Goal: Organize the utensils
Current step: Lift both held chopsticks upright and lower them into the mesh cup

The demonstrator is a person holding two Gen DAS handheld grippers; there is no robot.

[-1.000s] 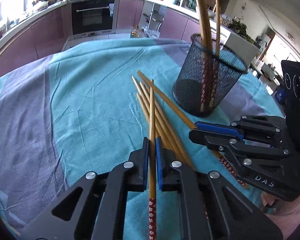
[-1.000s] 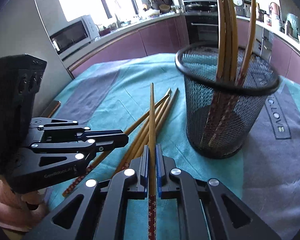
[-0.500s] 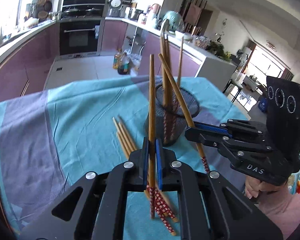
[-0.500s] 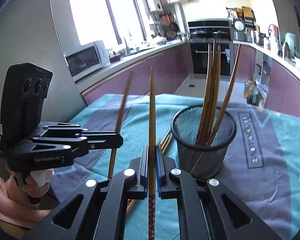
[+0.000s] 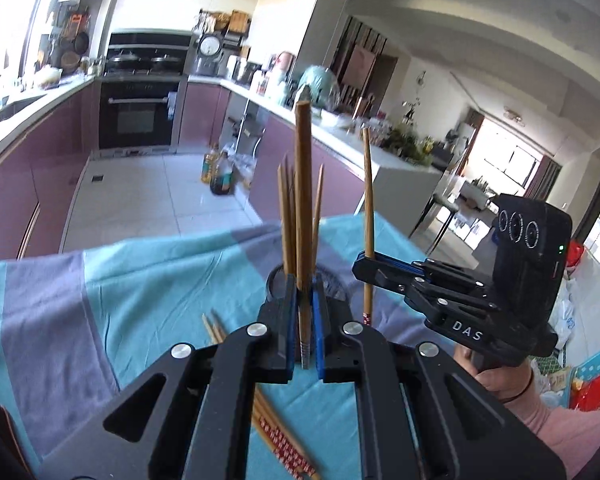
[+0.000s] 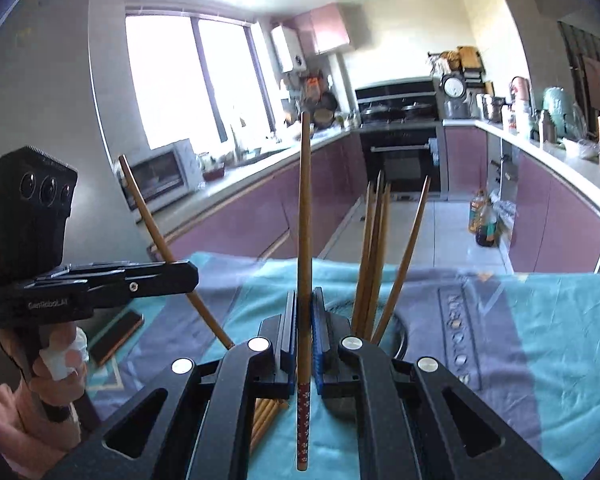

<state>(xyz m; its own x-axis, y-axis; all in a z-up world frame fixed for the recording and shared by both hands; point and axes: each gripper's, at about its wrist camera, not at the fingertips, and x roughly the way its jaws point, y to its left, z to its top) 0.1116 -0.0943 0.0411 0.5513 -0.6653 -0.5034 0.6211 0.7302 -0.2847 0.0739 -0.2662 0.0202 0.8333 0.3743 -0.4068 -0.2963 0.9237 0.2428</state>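
Observation:
In the left wrist view my left gripper is shut on a wooden chopstick that stands upright, its patterned end below the pads. Behind it the black mesh cup holds several chopsticks. To the right, my right gripper is shut on a second chopstick, also lifted off the cloth. In the right wrist view the right gripper clamps its chopstick. The left gripper grips a slanted chopstick. The cup's rim shows just right of the fingers.
Loose chopsticks lie on the teal and grey tablecloth under the left gripper, and a bundle shows under the right one. A flat dark object lies at the cloth's left. Kitchen counters and an oven stand beyond.
Both grippers have risen off the cloth, each carrying its chopstick, and tilted upward. The chopsticks now stand near upright beside the cup, which has dropped low behind the fingers.

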